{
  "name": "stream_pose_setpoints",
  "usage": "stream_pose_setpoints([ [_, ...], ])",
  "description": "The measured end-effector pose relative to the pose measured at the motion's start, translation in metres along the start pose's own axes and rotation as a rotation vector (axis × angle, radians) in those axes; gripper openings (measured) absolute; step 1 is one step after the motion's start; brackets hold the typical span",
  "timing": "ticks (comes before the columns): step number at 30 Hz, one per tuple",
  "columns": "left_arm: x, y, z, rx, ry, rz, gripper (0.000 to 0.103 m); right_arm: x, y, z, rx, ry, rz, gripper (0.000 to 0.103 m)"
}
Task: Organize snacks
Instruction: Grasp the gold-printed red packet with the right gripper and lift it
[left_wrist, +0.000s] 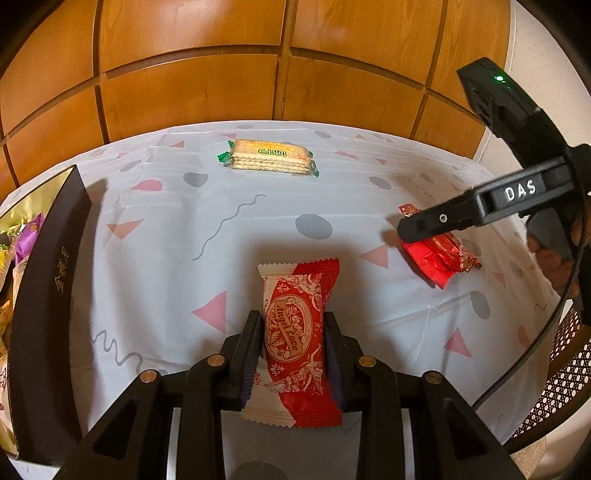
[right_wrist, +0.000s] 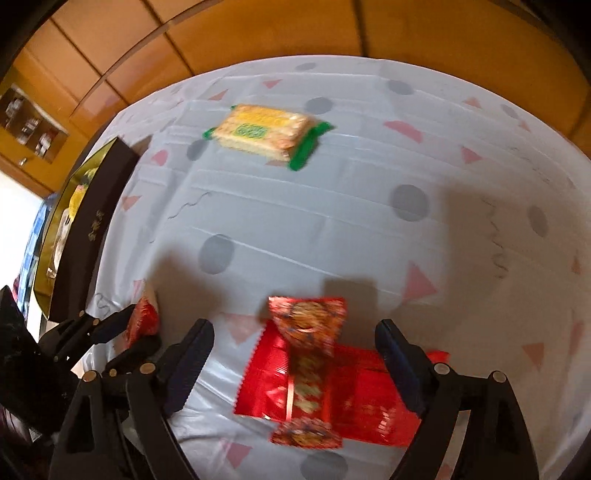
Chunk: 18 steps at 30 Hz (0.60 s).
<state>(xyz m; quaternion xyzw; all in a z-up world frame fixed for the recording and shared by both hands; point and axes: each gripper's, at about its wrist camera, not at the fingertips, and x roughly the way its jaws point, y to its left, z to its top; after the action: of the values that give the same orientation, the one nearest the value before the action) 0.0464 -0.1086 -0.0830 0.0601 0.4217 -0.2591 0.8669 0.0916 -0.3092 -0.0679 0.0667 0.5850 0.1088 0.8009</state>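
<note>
My left gripper (left_wrist: 293, 354) is clamped on a red-and-white wafer pack (left_wrist: 295, 343), pads pressing its long sides, the pack's long axis running straight out toward 12 o'clock along the fingers. From its camera the snack box (left_wrist: 55, 266) sits at 9 o'clock on the bench (left_wrist: 258, 206), already holding wrapped snacks, so I judge that pack goes there next.

My right gripper (right_wrist: 295, 363) has its jaws well apart, nothing pressed between them. A red foil pack (right_wrist: 314, 384) lies directly below, between the fingers, but the picture is blurred and I can't tell if the pads touch it. Its long axis appears to run 9 to 3 across the jaws, so I'd roll the wrist before closing. This hand is the nearer one.

A cracker pack (right_wrist: 262, 133) lies beyond at 11 o'clock, well apart, long axis 9 to 3.
</note>
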Motion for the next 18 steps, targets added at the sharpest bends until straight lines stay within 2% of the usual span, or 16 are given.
stream_pose_setpoints([
  [1,0.0,0.0,0.0,0.0,0.0,0.0,0.033,-0.002,0.0,-0.001,0.003,-0.006,-0.007,0.084],
  [3,0.0,0.0,0.0,0.002,-0.001,0.003,0.033,-0.005,0.002,-0.004,-0.019,-0.013,-0.025,0.055],
  [4,-0.001,-0.001,-0.001,0.002,-0.002,0.005,0.033,-0.006,0.003,-0.004,-0.03,-0.016,-0.041,0.028],
  [8,-0.001,-0.002,-0.001,0.008,-0.003,0.012,0.033,-0.002,0.003,-0.003,-0.03,-0.044,-0.086,0.028],
  [14,-0.002,-0.003,-0.003,0.018,-0.004,0.022,0.033,0.007,-0.014,0.009,0.085,-0.135,-0.148,0.028],
  [18,-0.001,-0.003,-0.002,0.018,-0.003,0.022,0.033,0.015,-0.018,0.014,0.073,-0.126,-0.166,0.03],
])
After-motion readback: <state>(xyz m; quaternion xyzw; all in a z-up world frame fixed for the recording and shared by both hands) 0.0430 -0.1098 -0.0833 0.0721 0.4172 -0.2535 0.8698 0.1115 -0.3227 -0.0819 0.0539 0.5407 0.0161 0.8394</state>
